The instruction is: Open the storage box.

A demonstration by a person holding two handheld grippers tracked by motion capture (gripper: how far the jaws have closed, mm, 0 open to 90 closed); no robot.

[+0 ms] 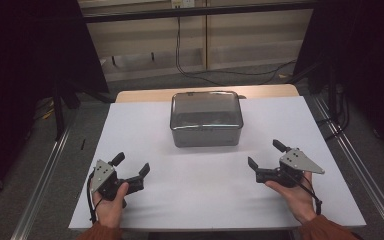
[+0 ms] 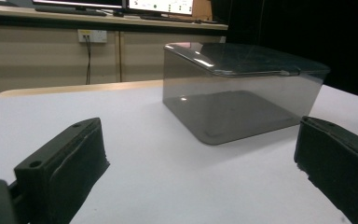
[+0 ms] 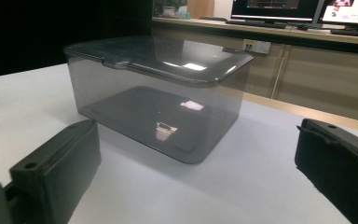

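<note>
- A white sheet covers the middle of the high view.
- A wooden table edge shows just above it.
- Black cables hang at upper centre.
- A wall socket sits upper left in the left gripper view.
- Lit monitors line the right gripper view's upper right.

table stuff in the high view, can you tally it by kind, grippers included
Smoky grey see-through plastic box with its lid on: 1
Black two-jaw grippers with grey three-cornered plates, left gripper and right gripper, both open and apart from the box: 2
White sheet covering the table: 1
Total: 4
</note>
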